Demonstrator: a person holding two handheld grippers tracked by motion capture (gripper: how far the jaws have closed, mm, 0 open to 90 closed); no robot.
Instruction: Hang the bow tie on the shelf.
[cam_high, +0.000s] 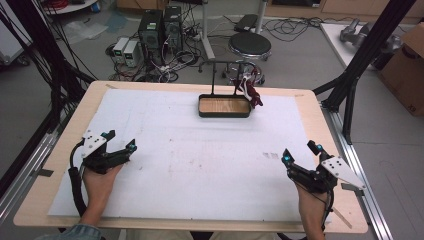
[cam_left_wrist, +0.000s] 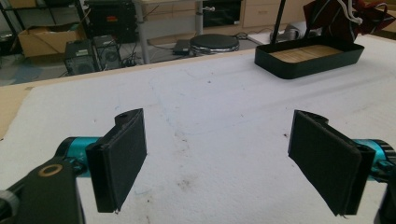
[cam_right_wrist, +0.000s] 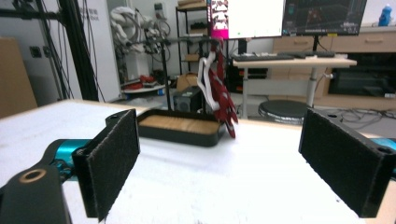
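Observation:
A black tray with a wooden floor stands at the far middle of the white sheet. A thin black rack rises behind it. From the rack's right end hangs a dark red cloth item with white straps, down beside the tray's right corner. My left gripper rests at the near left, open and holding nothing. My right gripper rests at the near right, also open. The left gripper view has the left gripper, the tray and the cloth. The right gripper view has the right gripper, the tray and the cloth.
A white sheet covers most of the wooden table. Beyond the far edge are a round stool, computer towers and tangled cables. Black frame posts and a cardboard box stand at the right.

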